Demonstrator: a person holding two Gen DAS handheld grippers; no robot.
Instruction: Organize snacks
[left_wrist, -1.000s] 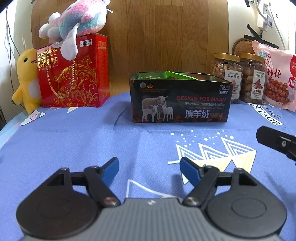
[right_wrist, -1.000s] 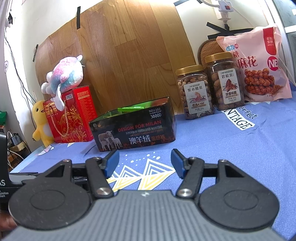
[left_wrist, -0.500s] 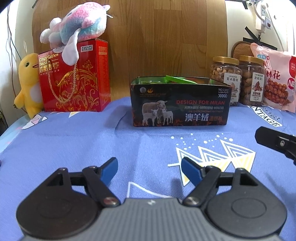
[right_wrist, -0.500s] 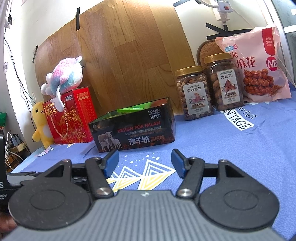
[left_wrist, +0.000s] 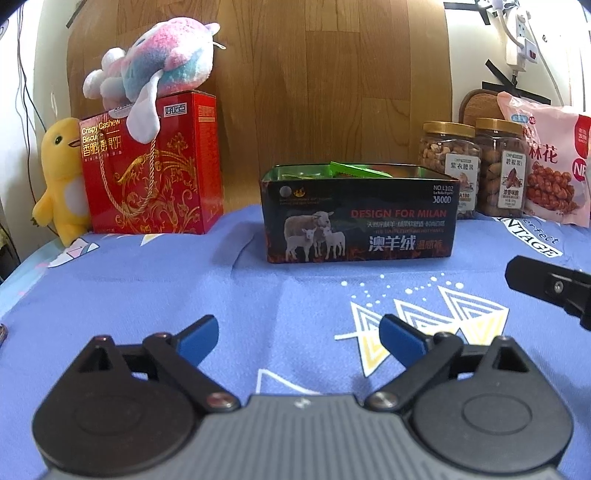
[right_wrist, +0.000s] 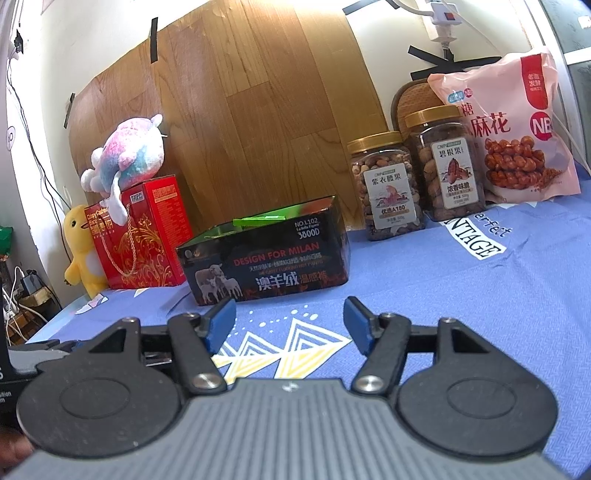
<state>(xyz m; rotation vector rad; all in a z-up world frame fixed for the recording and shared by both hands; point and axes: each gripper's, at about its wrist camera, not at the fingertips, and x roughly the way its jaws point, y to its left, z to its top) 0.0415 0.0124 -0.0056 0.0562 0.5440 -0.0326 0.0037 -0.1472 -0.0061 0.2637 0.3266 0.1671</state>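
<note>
Snack tin (left_wrist: 360, 218) ahead of left gripper (left_wrist: 297, 336): rigid, probably light; grab a side wall. Both grippers, right gripper (right_wrist: 288, 325) included, spread, empty.

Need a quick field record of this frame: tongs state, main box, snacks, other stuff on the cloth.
left tongs: open, empty, low over the blue patterned tablecloth
right tongs: open, empty
box: open black rectangular tin with sheep picture, green packets inside
jars: two clear gold-lidded nut jars, upright, right of tin
bag: pink snack bag, leaning behind jars
left side: red biscuit gift box, pastel plush on top, yellow duck plush beside
</note>
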